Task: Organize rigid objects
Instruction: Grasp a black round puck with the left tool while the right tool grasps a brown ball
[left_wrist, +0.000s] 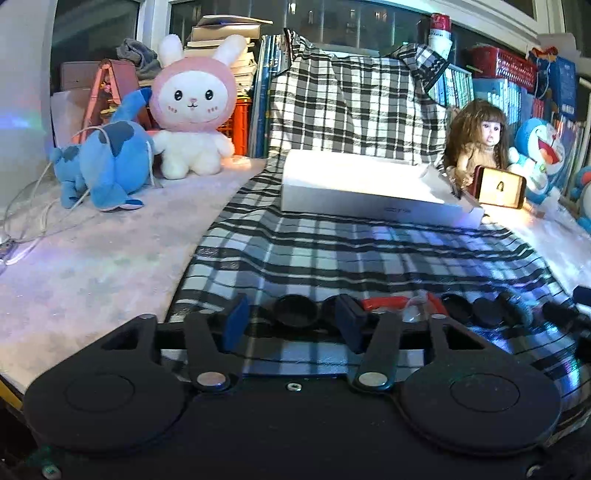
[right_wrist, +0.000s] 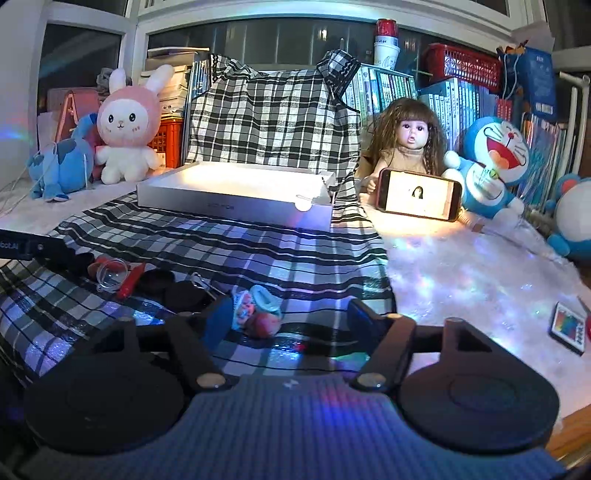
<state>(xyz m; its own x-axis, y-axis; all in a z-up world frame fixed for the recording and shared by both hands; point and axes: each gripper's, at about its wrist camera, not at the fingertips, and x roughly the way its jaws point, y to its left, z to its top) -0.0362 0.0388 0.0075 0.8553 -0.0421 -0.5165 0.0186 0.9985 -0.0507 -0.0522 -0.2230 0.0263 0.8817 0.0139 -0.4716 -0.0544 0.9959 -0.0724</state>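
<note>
A flat white box (left_wrist: 373, 186) lies at the back of the checked cloth (left_wrist: 351, 254); it also shows in the right wrist view (right_wrist: 236, 195). A row of small things lies on the cloth's near part: black round lids (left_wrist: 295, 308), a red piece (left_wrist: 382, 302), a clear cup (right_wrist: 110, 278) and a small colourful toy (right_wrist: 255, 310). My left gripper (left_wrist: 291, 325) is open, low over the cloth, just before the black lids. My right gripper (right_wrist: 288, 321) is open, with the colourful toy beside its left finger.
A pink rabbit plush (left_wrist: 192, 107) and a blue plush (left_wrist: 107, 162) stand at the back left. A doll (right_wrist: 410, 144) holds a lit phone (right_wrist: 419, 194), with a Doraemon plush (right_wrist: 491, 162) beside it. A small colourful card box (right_wrist: 569, 326) lies on the right. Books line the back.
</note>
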